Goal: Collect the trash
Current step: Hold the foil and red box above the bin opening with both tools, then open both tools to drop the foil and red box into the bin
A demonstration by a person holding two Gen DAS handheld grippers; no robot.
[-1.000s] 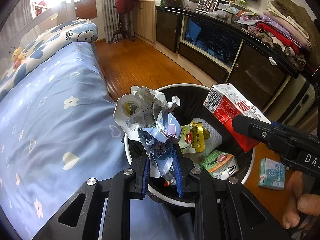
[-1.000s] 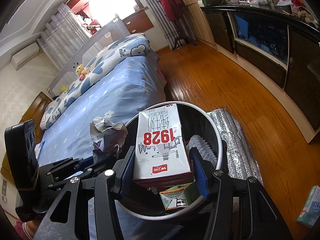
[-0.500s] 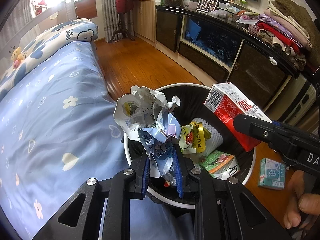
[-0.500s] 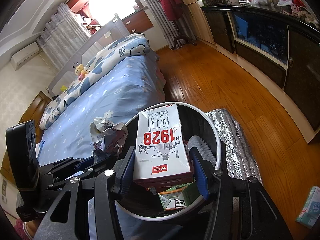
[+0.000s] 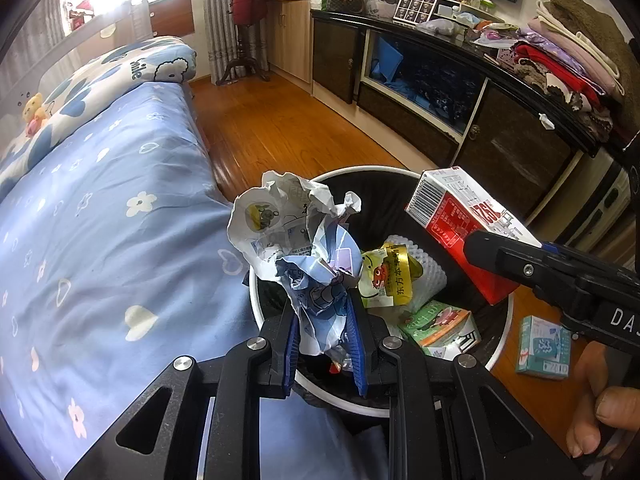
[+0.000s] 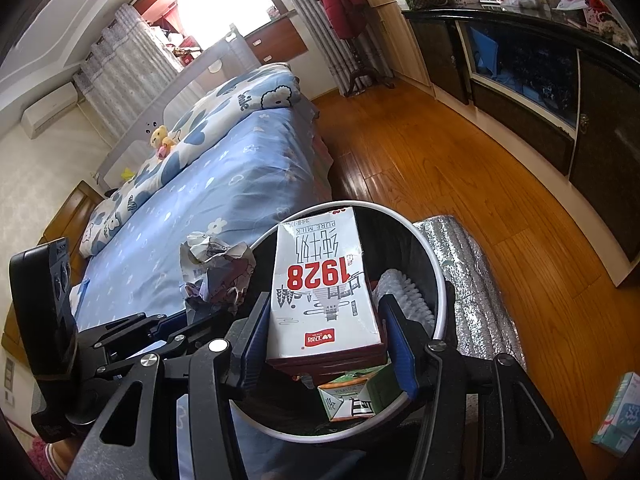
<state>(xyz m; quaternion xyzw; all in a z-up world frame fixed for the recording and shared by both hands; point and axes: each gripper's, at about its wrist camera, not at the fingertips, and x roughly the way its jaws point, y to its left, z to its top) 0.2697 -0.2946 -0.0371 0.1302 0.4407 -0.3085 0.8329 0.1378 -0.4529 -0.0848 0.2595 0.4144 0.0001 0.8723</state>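
My left gripper (image 5: 324, 344) is shut on a crumpled paper wad (image 5: 296, 236) and holds it over the near rim of a round black-lined trash bin (image 5: 500, 352). My right gripper (image 6: 324, 332) is shut on a red and white milk carton (image 6: 324, 284) marked 1928, held above the bin (image 6: 440, 280). The carton (image 5: 460, 220) also shows in the left wrist view at the bin's right side. The wad (image 6: 216, 268) shows left of the carton in the right wrist view. Inside the bin lie a yellow snack wrapper (image 5: 388, 276), a green carton (image 5: 440, 328) and white foam netting (image 5: 428, 276).
A bed with a blue flowered sheet (image 5: 100, 220) lies left of the bin. A small teal box (image 5: 544, 348) lies on the wood floor right of the bin. A silver foil mat (image 6: 476, 288) lies beyond the bin. Dark cabinets (image 5: 440, 92) line the far right wall.
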